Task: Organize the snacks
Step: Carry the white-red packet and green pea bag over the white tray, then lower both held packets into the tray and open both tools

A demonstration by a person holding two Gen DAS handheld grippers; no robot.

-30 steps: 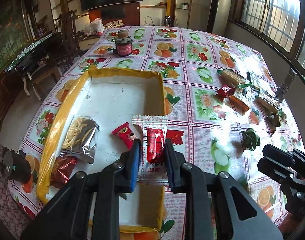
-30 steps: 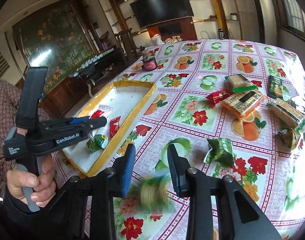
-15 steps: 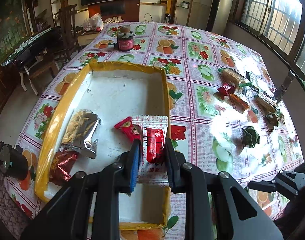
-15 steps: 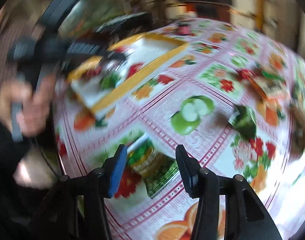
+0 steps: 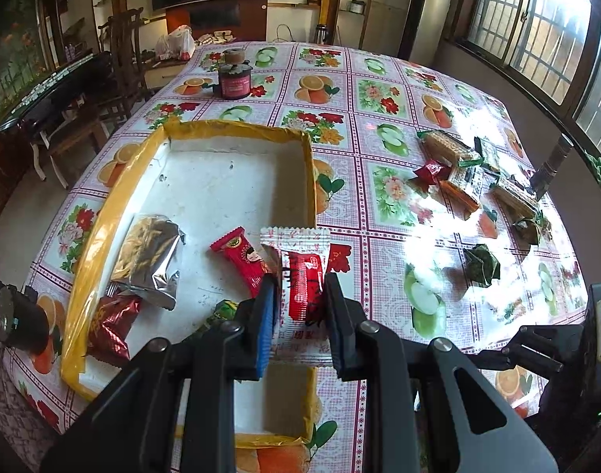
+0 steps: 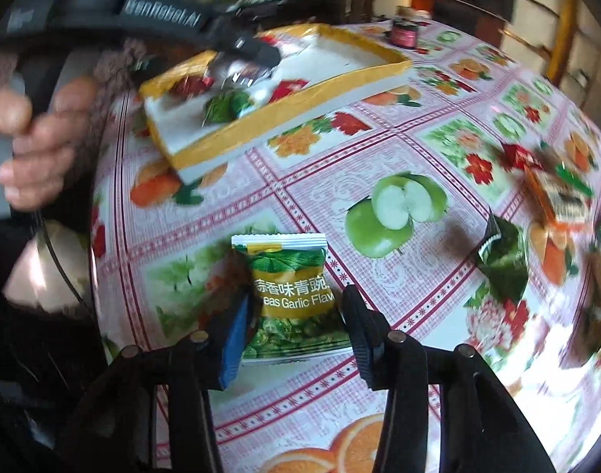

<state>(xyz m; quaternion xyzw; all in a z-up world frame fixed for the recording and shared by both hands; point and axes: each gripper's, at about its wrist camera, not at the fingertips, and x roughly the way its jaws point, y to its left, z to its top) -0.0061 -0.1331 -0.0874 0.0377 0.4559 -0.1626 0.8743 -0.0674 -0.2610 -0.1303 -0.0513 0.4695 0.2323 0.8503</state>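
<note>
Here, my left tongs (image 5: 298, 303) pinch a red-and-white sachet (image 5: 304, 276) over the yellow-rimmed tray (image 5: 103, 213), while my right tongs (image 6: 292, 327) are closing around a green pea packet (image 6: 290, 295) on the surface (image 6: 379, 276); I should centre it before lifting.

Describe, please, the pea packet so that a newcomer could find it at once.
On the flowered tablecloth, look beside the yellow-rimmed tray, near the printed green apple. The pea packet lies flat between the right gripper and its closing jaws. Unlike the dark green wrapper, it has a mustard band.
</note>
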